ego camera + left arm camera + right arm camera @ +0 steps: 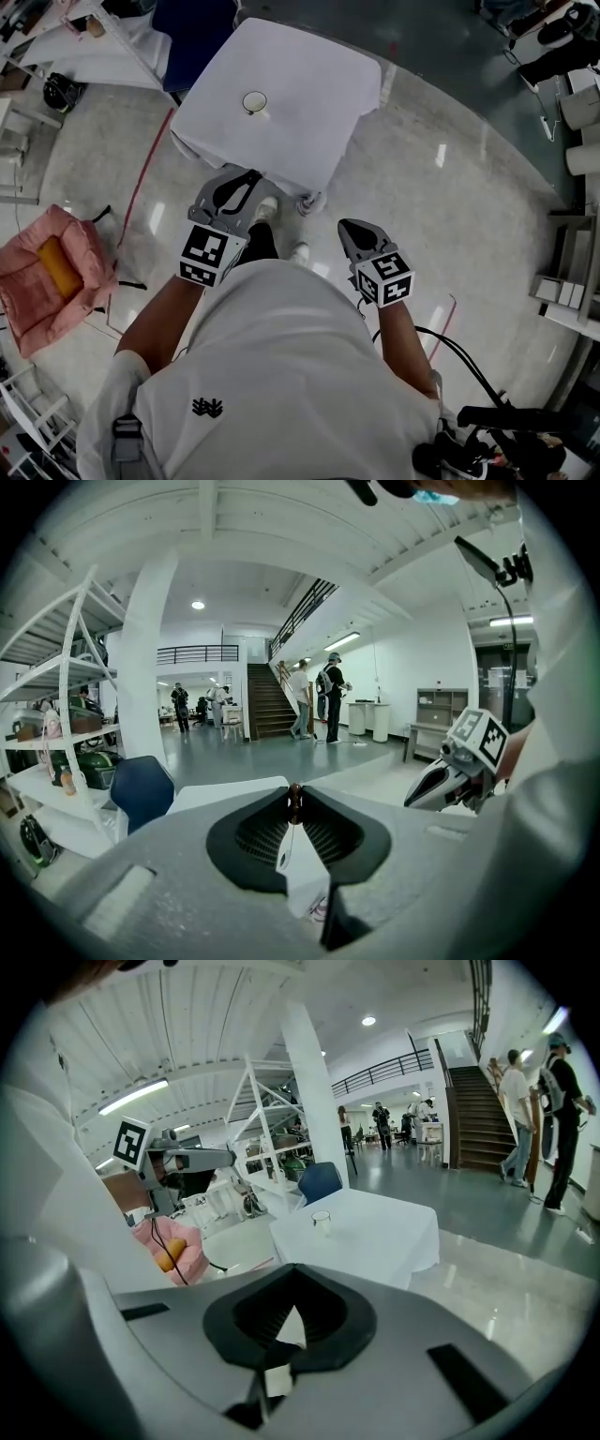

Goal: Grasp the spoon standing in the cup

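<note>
A small white cup stands on a table under a white cloth, ahead of me. A short pale handle, probably the spoon, sticks out at its near side; it is too small to tell for sure. The right gripper view shows the cup far off on the table. My left gripper hangs just short of the table's near edge, its tips together, nothing held. My right gripper is lower and to the right over the floor, also shut and empty. Both are well away from the cup.
A blue chair stands behind the table. A pink bag holding something yellow lies on the floor at the left, beside a red tape line. Shelving lines the right side. Several people stand by a staircase far off.
</note>
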